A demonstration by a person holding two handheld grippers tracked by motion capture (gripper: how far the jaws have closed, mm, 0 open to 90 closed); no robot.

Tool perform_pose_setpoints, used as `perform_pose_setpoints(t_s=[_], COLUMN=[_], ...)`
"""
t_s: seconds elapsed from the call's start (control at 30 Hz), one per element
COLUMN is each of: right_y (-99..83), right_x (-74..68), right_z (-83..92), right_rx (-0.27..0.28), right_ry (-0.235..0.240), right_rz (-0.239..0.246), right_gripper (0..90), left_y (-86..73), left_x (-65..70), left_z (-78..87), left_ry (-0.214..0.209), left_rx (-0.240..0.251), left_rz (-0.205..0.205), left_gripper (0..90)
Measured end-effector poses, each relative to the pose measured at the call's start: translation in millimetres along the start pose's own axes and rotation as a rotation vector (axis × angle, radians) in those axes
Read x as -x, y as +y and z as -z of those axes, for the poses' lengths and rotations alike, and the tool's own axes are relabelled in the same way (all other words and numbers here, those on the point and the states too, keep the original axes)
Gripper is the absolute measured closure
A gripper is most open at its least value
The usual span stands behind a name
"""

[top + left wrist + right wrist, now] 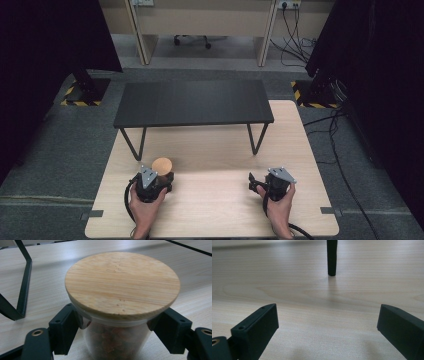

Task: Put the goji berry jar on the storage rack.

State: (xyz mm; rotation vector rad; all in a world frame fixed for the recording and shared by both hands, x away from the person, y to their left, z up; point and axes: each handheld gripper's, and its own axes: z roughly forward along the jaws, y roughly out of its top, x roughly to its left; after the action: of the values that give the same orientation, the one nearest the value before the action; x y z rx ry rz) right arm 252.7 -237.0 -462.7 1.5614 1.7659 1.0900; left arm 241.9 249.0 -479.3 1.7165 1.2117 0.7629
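The left gripper [163, 177] is clamping a jar [117, 340] just under its lid [122, 285], with 1 jaw pressing on each side of the glass; the left gripper view is showing both pads tight against the wall below the wooden disc. The jar is sitting near the front left of the table [210, 210], just in front of the left legs of the shelf [192, 102], and in the high view the round lid [162, 164] is peeking out just ahead of the gripper. Brownish contents are showing through the glass, too blurred to name. Whether the jar's base is resting on the table or already hanging clear of it, I cannot tell, since the bottom is cut off in the left gripper view. The right gripper [254, 182] is waiting with its 2 jaws wide apart and nothing between them, hovering low over bare wood, facing 1 of the shelf's legs [332, 257]. So the grasp looks done, and that is about all: the carrying is probably what is coming up. The shelf top is carrying nothing, so I am judging that the jar is likely heading there or elsewhere on the table, with the placing and the release both left to do.
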Motion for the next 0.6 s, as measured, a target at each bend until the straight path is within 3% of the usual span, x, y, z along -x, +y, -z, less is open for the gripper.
perform_pose_setpoints(t_s=[0.33,0.6], right_y=[0.2,0.2], right_x=[0.3,0.5], right_z=[-0.2,-0.1], right_rx=[-0.001,-0.001], right_ry=[0.003,0.004], right_rz=[0.003,0.002], right_gripper=[3.6,3.6], left_y=[-3.7,5.4], left_x=[-7.2,4.6], left_z=[3.3,20.0], left_ry=[-0.052,-0.056], left_rx=[0.028,0.087], left_rz=[-0.001,-0.048], left_gripper=[25.2,25.3])
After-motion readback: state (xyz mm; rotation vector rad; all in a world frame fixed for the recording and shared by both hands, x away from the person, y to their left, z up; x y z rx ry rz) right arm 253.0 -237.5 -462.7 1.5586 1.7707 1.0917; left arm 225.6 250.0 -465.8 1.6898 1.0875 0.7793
